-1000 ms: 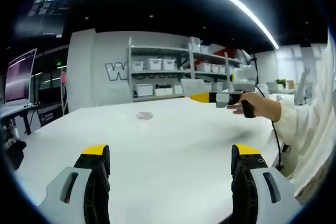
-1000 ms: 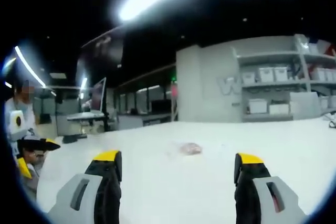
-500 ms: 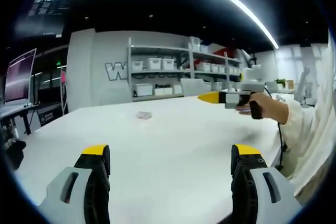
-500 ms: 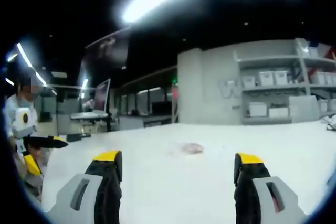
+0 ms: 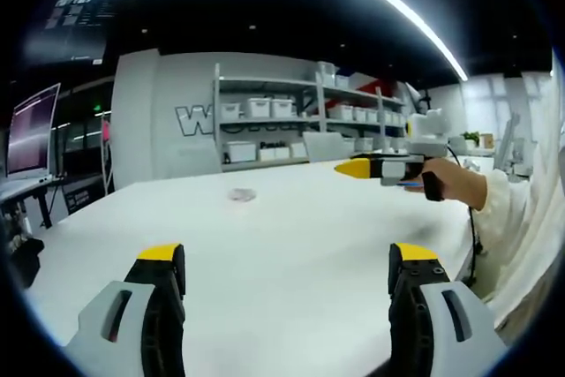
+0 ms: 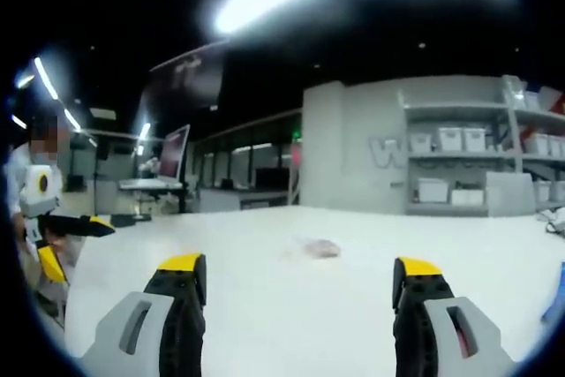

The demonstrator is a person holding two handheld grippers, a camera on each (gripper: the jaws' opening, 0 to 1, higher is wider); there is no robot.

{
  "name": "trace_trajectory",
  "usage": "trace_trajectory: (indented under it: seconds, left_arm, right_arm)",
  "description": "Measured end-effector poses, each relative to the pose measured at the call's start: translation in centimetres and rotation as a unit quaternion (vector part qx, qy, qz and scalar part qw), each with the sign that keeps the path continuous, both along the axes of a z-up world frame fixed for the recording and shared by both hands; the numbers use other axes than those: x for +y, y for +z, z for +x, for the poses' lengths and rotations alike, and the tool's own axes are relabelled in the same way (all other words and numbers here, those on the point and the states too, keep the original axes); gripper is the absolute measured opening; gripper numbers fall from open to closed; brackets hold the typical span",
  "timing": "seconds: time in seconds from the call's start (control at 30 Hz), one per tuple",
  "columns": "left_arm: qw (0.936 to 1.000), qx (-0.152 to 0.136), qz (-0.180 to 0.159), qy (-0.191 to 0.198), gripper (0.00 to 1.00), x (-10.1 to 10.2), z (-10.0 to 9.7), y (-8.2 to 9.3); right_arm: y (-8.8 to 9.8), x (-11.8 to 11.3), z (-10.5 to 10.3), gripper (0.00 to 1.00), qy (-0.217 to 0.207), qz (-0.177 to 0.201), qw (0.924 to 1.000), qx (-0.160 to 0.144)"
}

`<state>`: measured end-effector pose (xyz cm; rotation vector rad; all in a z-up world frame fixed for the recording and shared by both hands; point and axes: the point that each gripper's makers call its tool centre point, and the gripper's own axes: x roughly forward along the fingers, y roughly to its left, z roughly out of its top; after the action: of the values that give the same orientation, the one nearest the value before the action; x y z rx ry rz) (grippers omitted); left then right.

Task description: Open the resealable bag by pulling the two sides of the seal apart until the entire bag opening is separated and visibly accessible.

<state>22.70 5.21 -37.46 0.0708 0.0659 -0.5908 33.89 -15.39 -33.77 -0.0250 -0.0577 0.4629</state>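
Observation:
A small clear resealable bag (image 5: 242, 193) lies flat on the white table (image 5: 291, 227), far ahead of my left gripper (image 5: 287, 255). That gripper is open, with nothing between its yellow-tipped jaws. From the right, my right gripper (image 5: 378, 168) comes into the left gripper view, held by a hand (image 5: 444, 184) in a white sleeve above the table. In the right gripper view the bag (image 6: 318, 248) lies ahead of the right gripper (image 6: 298, 265), which is open and empty. The left gripper (image 6: 75, 226) shows at the left edge there.
Shelves with white bins (image 5: 265, 109) stand behind the table. A monitor (image 5: 31, 130) sits on a desk at the left. A person (image 6: 40, 192) is at the left of the right gripper view. A blue thing (image 6: 556, 293) lies at its right edge.
In the left gripper view the right gripper has drifted a little to the right. The right gripper view has turned slightly, bringing a blue thing in at its right edge. The bag lies still.

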Motion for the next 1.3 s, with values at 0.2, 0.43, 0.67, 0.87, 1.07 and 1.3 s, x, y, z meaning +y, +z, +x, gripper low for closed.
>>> trace_trajectory:
  seconds: [0.2, 0.43, 0.67, 0.87, 1.07, 1.3]
  left_arm:
    - [1.0, 0.002, 0.001, -0.001, 0.94, -0.1, -0.1, -0.1]
    - [1.0, 0.002, 0.0, 0.001, 0.94, 0.0, 0.0, -0.2]
    - [1.0, 0.005, -0.001, 0.002, 0.94, 0.1, 0.0, -0.4]
    - [1.0, 0.006, -0.002, 0.003, 0.94, 0.2, 0.1, -0.5]
    - [1.0, 0.007, -0.002, 0.005, 0.94, 0.4, 0.4, -0.5]
    - [0.9999, 0.007, -0.005, 0.005, 0.94, 0.4, 0.4, -0.5]
  right_arm:
    - [0.2, 0.1, -0.8, 0.88, -0.007, -0.019, 0.9997, -0.013]
    - [0.0, 0.3, -1.7, 0.88, -0.006, -0.022, 0.9997, -0.013]
    - [-0.3, 0.2, -2.2, 0.87, -0.017, -0.039, 0.9989, -0.02]
    - [-0.6, -0.1, -3.1, 0.87, -0.019, -0.023, 0.9995, -0.014]
    - [-0.3, -0.5, -3.7, 0.87, -0.025, -0.013, 0.9995, -0.016]
    - [0.0, -0.7, -4.1, 0.87, -0.028, -0.007, 0.9994, -0.018]
